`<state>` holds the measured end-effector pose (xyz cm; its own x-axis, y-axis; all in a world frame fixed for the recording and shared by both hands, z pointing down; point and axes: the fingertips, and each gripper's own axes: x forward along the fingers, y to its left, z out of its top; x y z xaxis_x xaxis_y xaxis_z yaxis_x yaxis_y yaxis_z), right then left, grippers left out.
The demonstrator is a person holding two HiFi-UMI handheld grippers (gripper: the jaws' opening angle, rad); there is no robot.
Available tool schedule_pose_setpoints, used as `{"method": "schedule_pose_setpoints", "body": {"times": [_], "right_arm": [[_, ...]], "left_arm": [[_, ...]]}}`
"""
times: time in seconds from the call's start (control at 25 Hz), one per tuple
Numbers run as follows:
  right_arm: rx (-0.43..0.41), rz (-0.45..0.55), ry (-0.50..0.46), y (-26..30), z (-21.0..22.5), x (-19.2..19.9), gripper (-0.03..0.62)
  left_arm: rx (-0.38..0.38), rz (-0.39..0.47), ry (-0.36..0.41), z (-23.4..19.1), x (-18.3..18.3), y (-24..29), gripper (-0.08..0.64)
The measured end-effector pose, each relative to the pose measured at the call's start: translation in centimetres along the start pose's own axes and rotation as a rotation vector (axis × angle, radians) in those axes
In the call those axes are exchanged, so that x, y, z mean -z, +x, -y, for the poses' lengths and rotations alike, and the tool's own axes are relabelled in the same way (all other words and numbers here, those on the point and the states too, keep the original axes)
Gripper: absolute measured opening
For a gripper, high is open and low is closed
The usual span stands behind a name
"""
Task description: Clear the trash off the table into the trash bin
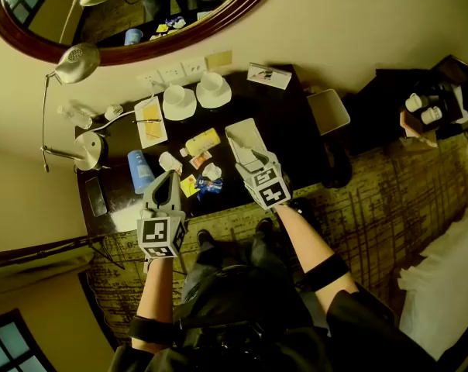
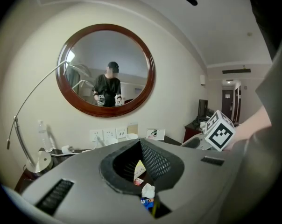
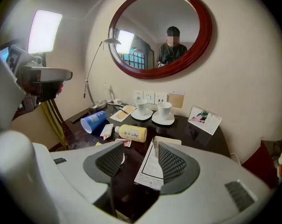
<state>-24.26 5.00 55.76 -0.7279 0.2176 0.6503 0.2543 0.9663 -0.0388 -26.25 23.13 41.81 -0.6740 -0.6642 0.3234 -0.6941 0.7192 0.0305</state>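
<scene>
Trash lies on the dark table (image 1: 296, 142): a tipped blue cup (image 1: 140, 170), a yellow bottle (image 1: 202, 141), a white wrapper (image 1: 170, 162), a yellow packet (image 1: 189, 185) and a blue-and-white crumpled wrapper (image 1: 211, 184). My left gripper (image 1: 170, 180) is shut and low at the table's front edge, pointing at the packet (image 2: 139, 169) and the crumpled wrapper (image 2: 148, 191). My right gripper (image 1: 251, 161) hangs open over a white printed sheet (image 3: 149, 166), its pads apart from it. The white trash bin (image 1: 328, 111) stands off the table's right end.
Two white cups on saucers (image 1: 179, 101) (image 1: 214, 90), a notepad (image 1: 150, 121) and a picture card (image 1: 269, 75) sit at the back by the wall sockets. A desk lamp (image 1: 87, 150) and a dark handset (image 1: 96, 197) occupy the left end. An oval mirror (image 1: 133, 10) hangs above.
</scene>
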Motion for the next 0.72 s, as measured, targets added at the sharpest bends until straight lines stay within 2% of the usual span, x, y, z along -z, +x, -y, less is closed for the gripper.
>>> {"method": "schedule_pose_setpoints", "body": {"times": [0.16,0.24,0.4,0.52,0.64,0.72], "right_arm": [[-0.019,-0.103,-0.031,4.1,0.8,2.6,0.323],[-0.023,-0.157,-0.054,5.9,1.0,3.9,0.327],[-0.021,-0.224,-0.109,9.5,1.9,5.2,0.327],[-0.032,-0.278,-0.119,11.7,2.3,6.0,0.327],[-0.035,-0.317,-0.130,13.4,2.7,6.5,0.328],[-0.043,-0.338,-0.134,14.3,2.7,6.9,0.328]], "left_arm": [[0.029,-0.018,0.031,0.6,1.3,1.7,0.005],[0.051,-0.027,0.038,1.1,1.6,2.4,0.005],[0.053,-0.037,-0.005,1.8,1.7,3.7,0.005],[0.062,-0.054,0.021,1.5,2.9,4.1,0.005],[0.068,-0.055,-0.010,1.8,2.9,4.3,0.005],[0.069,-0.066,-0.004,1.7,3.3,4.4,0.005]]}}
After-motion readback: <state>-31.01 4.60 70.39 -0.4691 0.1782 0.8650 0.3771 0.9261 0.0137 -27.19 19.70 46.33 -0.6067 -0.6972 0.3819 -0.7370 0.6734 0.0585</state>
